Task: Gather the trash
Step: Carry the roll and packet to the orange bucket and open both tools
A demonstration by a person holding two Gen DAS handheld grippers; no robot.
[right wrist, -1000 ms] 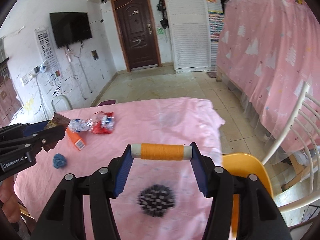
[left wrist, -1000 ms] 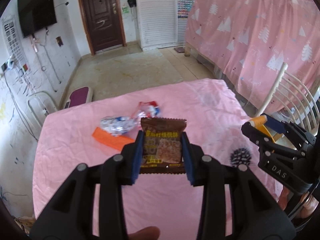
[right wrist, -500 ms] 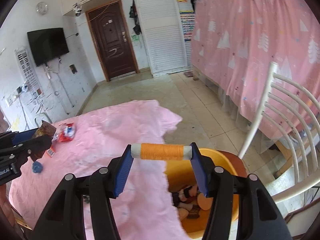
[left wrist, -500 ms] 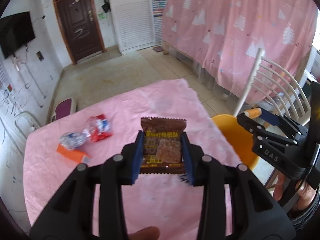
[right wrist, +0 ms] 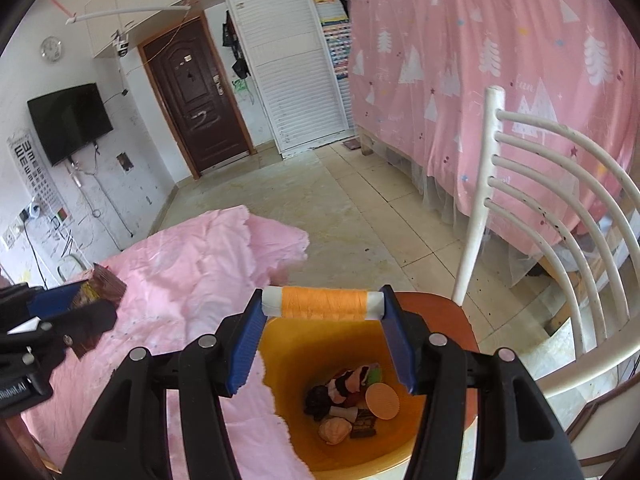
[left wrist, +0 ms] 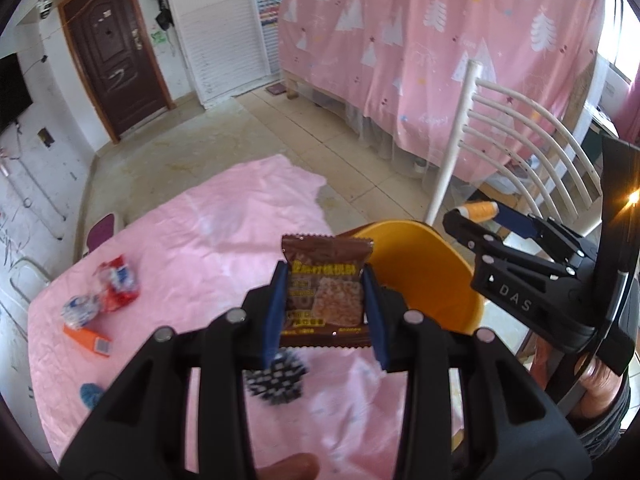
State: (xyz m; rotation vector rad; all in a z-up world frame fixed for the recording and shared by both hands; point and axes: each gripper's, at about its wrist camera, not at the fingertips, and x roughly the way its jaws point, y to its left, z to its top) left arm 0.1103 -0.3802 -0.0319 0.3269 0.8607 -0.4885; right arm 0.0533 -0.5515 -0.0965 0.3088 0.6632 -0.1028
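My left gripper [left wrist: 325, 312] is shut on a brown snack wrapper [left wrist: 326, 276], held upright above the pink table's right edge, beside the orange bin [left wrist: 424, 264]. My right gripper [right wrist: 322, 338] is shut on an orange thread spool [right wrist: 322, 303], gripped end to end over the near rim of the orange bin [right wrist: 288, 344]. That bin sits on a chair seat and holds several discarded bits at its bottom. In the left wrist view the right gripper [left wrist: 480, 216] with its spool is at the right; in the right wrist view the left gripper [right wrist: 86, 300] with the wrapper is at the left.
On the pink-clothed table [left wrist: 208, 240] lie a red and a clear crumpled wrapper [left wrist: 116, 284], an orange box [left wrist: 86, 336], a blue scrap [left wrist: 90, 394] and a black spiky ball [left wrist: 276, 376]. A white chair back [right wrist: 528, 216] rises right of the bin.
Both grippers have swung right, from over the table to the bin at its right edge. The bin has come under the right gripper. Both loads stayed clamped.
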